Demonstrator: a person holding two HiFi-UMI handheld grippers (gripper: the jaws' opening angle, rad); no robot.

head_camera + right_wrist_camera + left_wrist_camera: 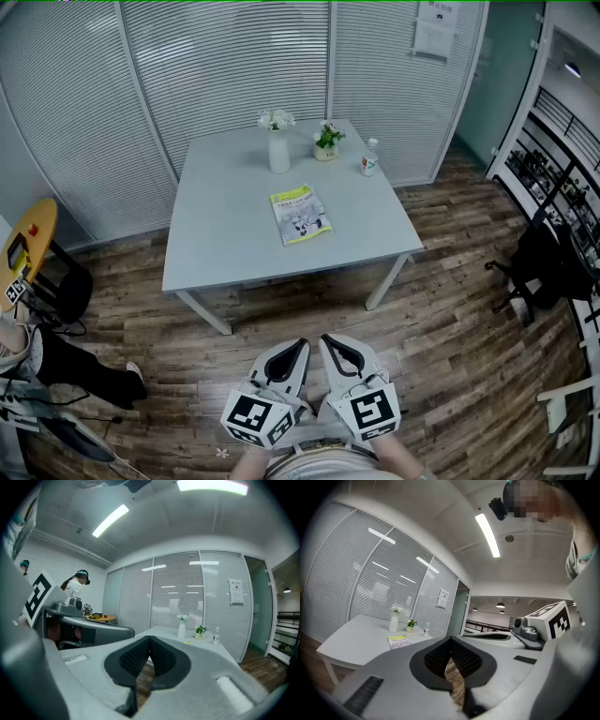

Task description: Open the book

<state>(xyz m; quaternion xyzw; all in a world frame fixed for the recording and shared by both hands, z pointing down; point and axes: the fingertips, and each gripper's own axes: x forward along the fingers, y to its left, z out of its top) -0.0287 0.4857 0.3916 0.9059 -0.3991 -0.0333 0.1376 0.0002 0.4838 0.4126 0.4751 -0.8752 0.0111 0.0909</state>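
Nothing done yet: the book (300, 214) lies closed on the white table (220, 239), well apart from the left gripper (295, 351) and right gripper (335, 348), both shut on nothing.

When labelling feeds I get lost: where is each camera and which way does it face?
Head view: on the head, down at table, book; left gripper, right gripper below.
Left gripper view: on it, facing the table; shut jaws, right gripper show.
Right gripper view: likewise; shut jaws, left gripper show.
All share the table.
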